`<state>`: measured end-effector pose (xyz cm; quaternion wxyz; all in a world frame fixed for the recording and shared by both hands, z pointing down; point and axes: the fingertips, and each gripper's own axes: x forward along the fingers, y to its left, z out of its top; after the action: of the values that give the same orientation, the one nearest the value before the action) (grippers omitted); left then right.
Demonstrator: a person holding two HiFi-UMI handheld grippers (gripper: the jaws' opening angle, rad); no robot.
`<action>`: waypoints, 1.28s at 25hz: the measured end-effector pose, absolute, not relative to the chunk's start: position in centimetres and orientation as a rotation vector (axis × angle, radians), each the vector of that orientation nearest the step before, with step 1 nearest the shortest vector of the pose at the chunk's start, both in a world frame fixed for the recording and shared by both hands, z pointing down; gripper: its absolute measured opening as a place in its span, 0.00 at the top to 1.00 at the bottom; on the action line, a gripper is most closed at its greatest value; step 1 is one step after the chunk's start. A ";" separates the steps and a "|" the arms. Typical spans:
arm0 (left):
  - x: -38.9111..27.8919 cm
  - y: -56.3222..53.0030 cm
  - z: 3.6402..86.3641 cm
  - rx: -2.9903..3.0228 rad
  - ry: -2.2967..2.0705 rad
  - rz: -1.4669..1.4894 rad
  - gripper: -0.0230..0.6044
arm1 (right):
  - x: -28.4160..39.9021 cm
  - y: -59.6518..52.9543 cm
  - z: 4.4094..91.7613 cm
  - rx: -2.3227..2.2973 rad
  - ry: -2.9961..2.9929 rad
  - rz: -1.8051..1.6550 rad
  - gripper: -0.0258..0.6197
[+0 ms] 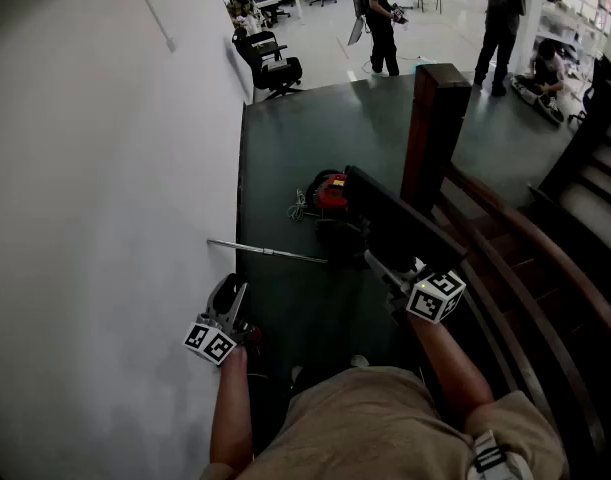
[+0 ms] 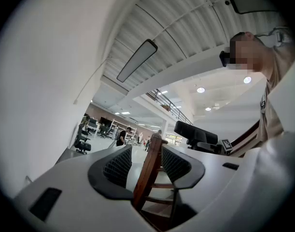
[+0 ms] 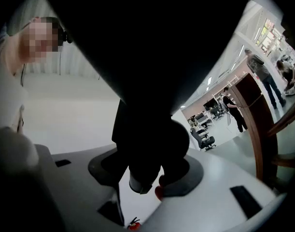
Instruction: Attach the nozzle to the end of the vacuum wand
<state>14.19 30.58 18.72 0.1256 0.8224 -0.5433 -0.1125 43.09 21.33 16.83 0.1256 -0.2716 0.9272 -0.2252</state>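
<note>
Firmly, my right gripper (image 1: 373, 260) clenches the nozzle (image 1: 395, 223) by its neck, likely rigid and light, beside the wand (image 1: 270, 252); my left gripper (image 1: 229, 293) gapes empty near it.

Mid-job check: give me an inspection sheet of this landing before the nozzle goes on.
Surface: dark green floor.
Job's things: metal wand lying on the floor; black nozzle held up; red vacuum cleaner beyond.
Clutter: nothing seen.
Grippers: left gripper jaws apart, empty; right gripper shut on the nozzle.
Cables: pale cord beside the vacuum cleaner.
Surroundings: white wall left; wooden newel post, stairs right; office chair, people farther off.
</note>
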 end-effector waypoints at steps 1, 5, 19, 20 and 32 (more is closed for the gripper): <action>14.2 30.6 18.7 2.397 -1.583 -0.323 0.67 | 43.1 21.1 16.9 -0.792 2.701 -0.654 0.65; 13.6 30.0 18.1 2.401 -1.589 -0.312 0.67 | 42.5 19.9 16.7 -0.798 2.709 -0.642 0.65; 12.3 24.8 17.6 2.467 -1.544 -0.298 0.67 | 36.6 16.5 17.5 -0.736 2.769 -0.675 0.65; 12.5 24.3 17.7 2.474 -1.537 -0.298 0.67 | 36.1 16.2 17.7 -0.730 2.769 -0.677 0.65; 4.4 19.6 18.9 2.340 -1.570 -0.291 0.67 | 26.4 10.4 15.7 -0.686 2.824 -0.725 0.65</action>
<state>4.39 19.64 18.91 0.1536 0.8163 -0.5475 -0.1017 26.44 10.38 15.67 0.0733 -0.2283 0.9403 -0.2415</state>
